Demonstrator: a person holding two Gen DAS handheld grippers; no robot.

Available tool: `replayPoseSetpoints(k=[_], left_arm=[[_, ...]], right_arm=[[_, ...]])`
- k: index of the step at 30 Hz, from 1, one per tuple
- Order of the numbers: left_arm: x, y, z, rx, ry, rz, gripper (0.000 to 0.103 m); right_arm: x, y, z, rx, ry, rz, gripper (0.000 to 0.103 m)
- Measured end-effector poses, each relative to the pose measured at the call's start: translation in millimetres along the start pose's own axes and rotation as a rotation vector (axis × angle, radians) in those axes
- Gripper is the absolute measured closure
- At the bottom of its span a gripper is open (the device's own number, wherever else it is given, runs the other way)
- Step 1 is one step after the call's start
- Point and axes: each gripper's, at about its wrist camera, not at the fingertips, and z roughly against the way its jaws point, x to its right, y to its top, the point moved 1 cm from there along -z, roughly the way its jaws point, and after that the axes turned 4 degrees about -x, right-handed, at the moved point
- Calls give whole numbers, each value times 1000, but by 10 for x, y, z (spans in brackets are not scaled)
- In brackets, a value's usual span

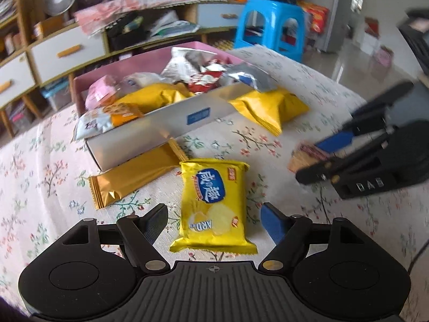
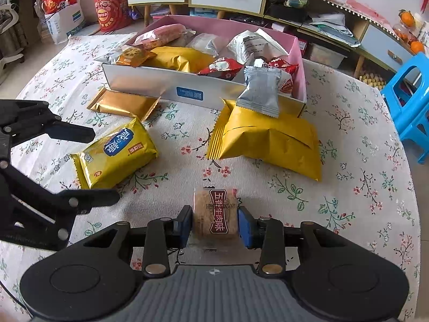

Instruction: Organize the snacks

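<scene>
- Brown biscuit packet: lower centre of the right wrist view, pinched between the two blue pads of the right gripper, whose jaws are closed on its sides. It appears lifted just above the floral tablecloth, though contact cannot be ruled out. Judged light and brittle inside a thin slippery film; a gentle side grip across its width seems right.
- Yellow cracker pack: lower centre of the left wrist view, lying flat on the cloth between the spread fingers of the left gripper. The jaws stand open, touching nothing. Judged light, with crushable contents and a glossy wrapper; best taken across the short width at mid-length, not by the crimped ends.
- Gold wafer packet: centre left of the left wrist view, flat on the cloth, one end against the box front.
- Large yellow pouch: centre right of the right wrist view, against the box's near wall; soft and puffy, likely to deform when squeezed.
- Silver sachet: hangs over the box edge onto that pouch.
- Snack box: upper centre of both views, white front and pink walls, already holding mixed packets; the probable destination.
- Blue stool: right edge, beside the table.
</scene>
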Motion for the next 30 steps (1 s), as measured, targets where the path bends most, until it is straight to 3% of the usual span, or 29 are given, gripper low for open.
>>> replayPoseSetpoints(k=[5, 10, 19, 23, 30], left_arm=[[-21, 14, -75, 7, -22, 65, 30], [30, 27, -75, 11, 8, 77, 53], [57, 27, 95, 10, 48, 180, 63], [25, 55, 238, 42, 47, 239, 81], [16, 13, 215, 33, 54, 218, 77]], right_arm=[[10, 3, -6, 1, 4, -15, 76], [23, 23, -19, 3, 13, -30, 79], [12, 65, 25, 13, 45, -46, 79], [-2, 98, 96, 27, 71, -59, 79], [3, 188, 154, 43, 99, -98, 79]])
